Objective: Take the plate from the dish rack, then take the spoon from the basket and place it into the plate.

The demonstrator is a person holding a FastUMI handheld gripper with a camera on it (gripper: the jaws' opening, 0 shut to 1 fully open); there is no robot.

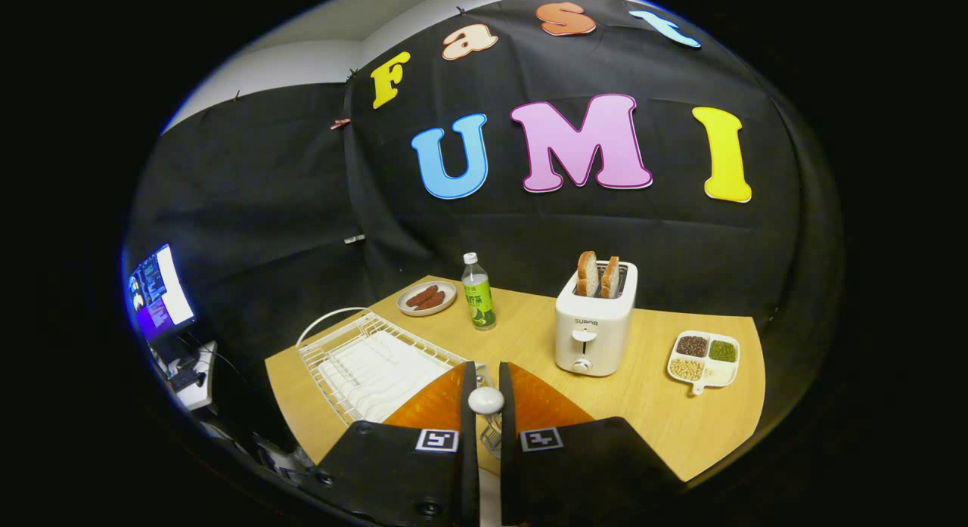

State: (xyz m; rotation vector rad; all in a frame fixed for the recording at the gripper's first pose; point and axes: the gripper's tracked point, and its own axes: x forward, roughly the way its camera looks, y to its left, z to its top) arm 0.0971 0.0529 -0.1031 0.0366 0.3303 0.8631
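Apparently the spoon (485, 401) is already up, its white handle clamped between the closed fingers of the tool (485, 383) above the basket (490, 435) beside the dish rack (378, 364); I cannot spot the plate, so placing remains.

Camera placement: single fisheye mounted on the gripper (485, 383), facing forward along its fingers.
It looks down at a slant across the wooden table (650, 406) from close above its near edge; the toaster (595, 327) stands beyond the fingers to the right, the booth wall behind.
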